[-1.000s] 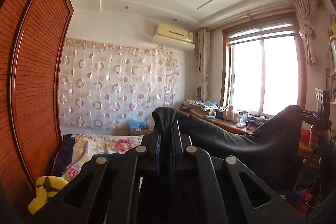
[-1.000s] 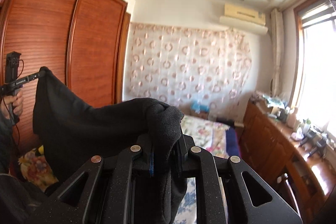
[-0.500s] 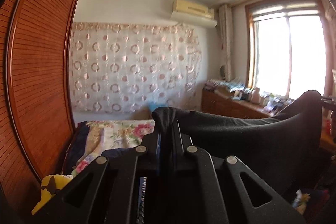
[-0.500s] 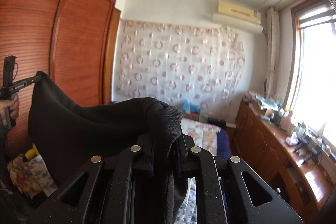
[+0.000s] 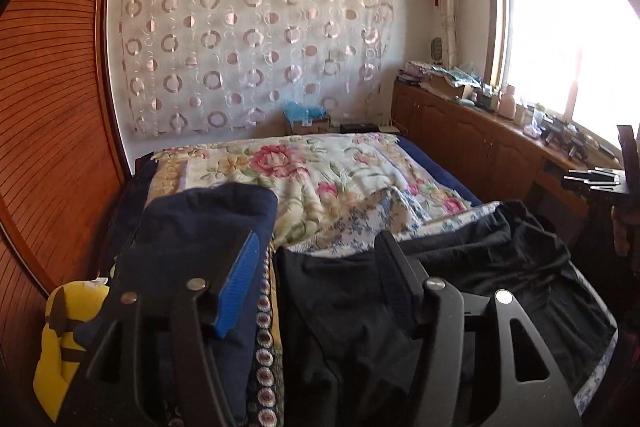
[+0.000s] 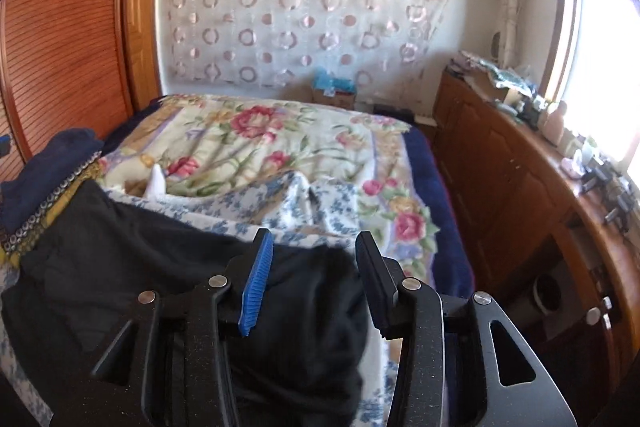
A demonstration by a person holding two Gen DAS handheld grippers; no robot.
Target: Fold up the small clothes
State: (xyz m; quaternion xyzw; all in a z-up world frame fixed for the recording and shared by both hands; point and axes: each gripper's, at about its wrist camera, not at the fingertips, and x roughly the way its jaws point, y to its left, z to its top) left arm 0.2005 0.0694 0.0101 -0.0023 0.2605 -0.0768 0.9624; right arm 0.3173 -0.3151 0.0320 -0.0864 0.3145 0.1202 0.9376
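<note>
Black garment (image 5: pixel 460 279) lies spread on the bed (image 5: pixel 320 171), 6 o'clock side. Left hand-held gripper (image 5: pixel 316 251) and right hand-held gripper (image 6: pixel 314 247): jaws opening, cloth beneath, pads clear. Cardboard box (image 5: pixel 308 125) at 12 o'clock holds blue material.

L gripper (image 5: pixel 316 255) jaws opening, R gripper (image 6: pixel 314 255) jaws opening, both angled down

The black garment (image 6: pixel 120 267) runs under the right gripper (image 6: pixel 312 267) and off the bottom edge, its near corner blurred. In the left wrist view the left gripper (image 5: pixel 316 271) covers the garment's near part. The yellow toy (image 5: pixel 60 339) is half hidden. Items on the window cabinet (image 5: pixel 460 131) are too small to identify.
</note>
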